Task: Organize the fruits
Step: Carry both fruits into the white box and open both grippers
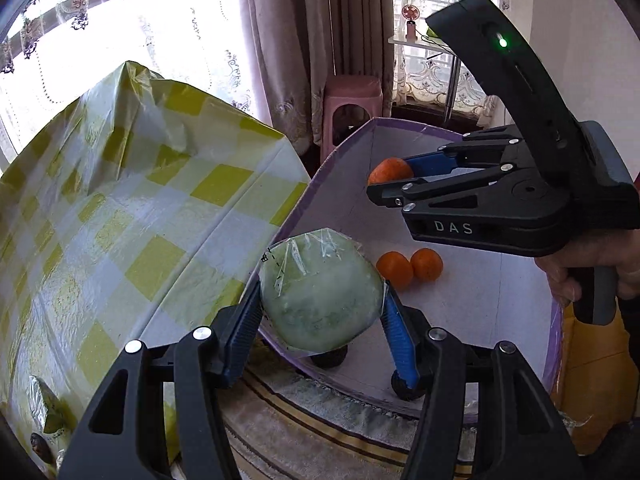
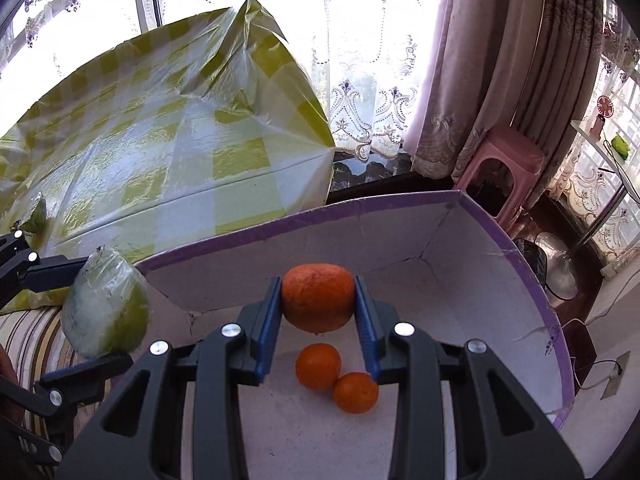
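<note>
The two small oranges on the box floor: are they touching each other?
Touching. The right wrist view shows the two small oranges pressed side by side, no gap.

left tool [image 1: 322,326] gripping wrapped green fruit [image 1: 320,292]

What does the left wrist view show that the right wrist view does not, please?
Only the left wrist view shows the right tool from outside, with the hand gripping its handle. Only the right wrist view shows the left tool from its side, and a floor socket. Both show the wrapped green fruit in the left tool, the large orange in the right tool, two small oranges in the purple-rimmed box, and the checked tablecloth.
</note>
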{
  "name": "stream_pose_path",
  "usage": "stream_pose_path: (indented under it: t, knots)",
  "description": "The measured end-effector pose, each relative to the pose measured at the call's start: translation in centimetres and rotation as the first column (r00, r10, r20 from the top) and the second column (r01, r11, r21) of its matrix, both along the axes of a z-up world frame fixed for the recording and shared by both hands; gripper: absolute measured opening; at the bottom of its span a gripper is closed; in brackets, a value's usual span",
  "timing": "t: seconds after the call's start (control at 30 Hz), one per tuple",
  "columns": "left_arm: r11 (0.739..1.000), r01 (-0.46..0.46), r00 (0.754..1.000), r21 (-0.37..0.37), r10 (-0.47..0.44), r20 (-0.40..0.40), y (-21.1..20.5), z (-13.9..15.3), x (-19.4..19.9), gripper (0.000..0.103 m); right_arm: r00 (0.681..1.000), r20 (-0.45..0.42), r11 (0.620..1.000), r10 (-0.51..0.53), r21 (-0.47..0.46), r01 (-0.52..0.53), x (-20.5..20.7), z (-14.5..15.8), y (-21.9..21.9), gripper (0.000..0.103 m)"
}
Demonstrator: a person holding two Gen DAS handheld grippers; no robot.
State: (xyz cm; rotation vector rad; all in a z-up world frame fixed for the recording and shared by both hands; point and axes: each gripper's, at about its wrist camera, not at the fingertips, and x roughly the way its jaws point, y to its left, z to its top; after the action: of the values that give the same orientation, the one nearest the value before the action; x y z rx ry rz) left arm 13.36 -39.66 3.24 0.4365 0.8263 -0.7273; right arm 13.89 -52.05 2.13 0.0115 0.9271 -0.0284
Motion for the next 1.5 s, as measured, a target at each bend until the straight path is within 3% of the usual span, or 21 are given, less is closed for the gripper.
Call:
stream_pose_path:
  t: [0.13,0.47,0.8,0.87,0.97,1.3,1.5]
  knots:
    - [0.996,0.046,0.997,0.074,-0.041,-0.059,-2.6,-2.6,0.4,0.056,0.998,-0.055,1.000,-0.005,-0.028,0.003,1.6,-1.3,-0.9,0.035]
    - [0.982,0.050,0.989,0.181,-0.022,-0.149,-4.7,-6.1,2.3,0.057,0.982,-0.187,0.997,-0.008,-0.074,-0.006,3.9,-5.3,-1.6,0.036]
    - [0.960,0.042,0.997,0.275,-0.023,-0.073,-5.7,-7.6,1.8,0.057,0.971,-0.240,0.997,-0.010,-0.083,-0.011,4.4,-7.5,-1.7,0.037]
    - [0.961,0.038,0.997,0.275,-0.020,-0.068,-5.7,-7.6,1.8,0.057,0.971,-0.240,0.997,-0.011,-0.082,-0.009,4.5,-7.5,-1.5,0.038]
    - [0.964,0.035,0.998,0.264,-0.018,-0.067,-5.9,-7.5,1.7,0.060,0.973,-0.229,0.996,-0.017,-0.091,-0.004,4.6,-7.3,-1.3,0.056]
    - [0.984,0.001,0.998,0.181,0.009,-0.058,-3.5,-5.7,2.8,0.069,0.982,-0.186,0.994,-0.040,-0.110,0.020,3.7,-5.7,-0.4,0.071]
    - [0.994,-0.044,0.999,0.098,0.045,-0.006,-1.8,-3.4,2.6,0.070,0.992,-0.070,0.993,-0.104,-0.059,0.100,1.7,-3.0,-0.9,0.079]
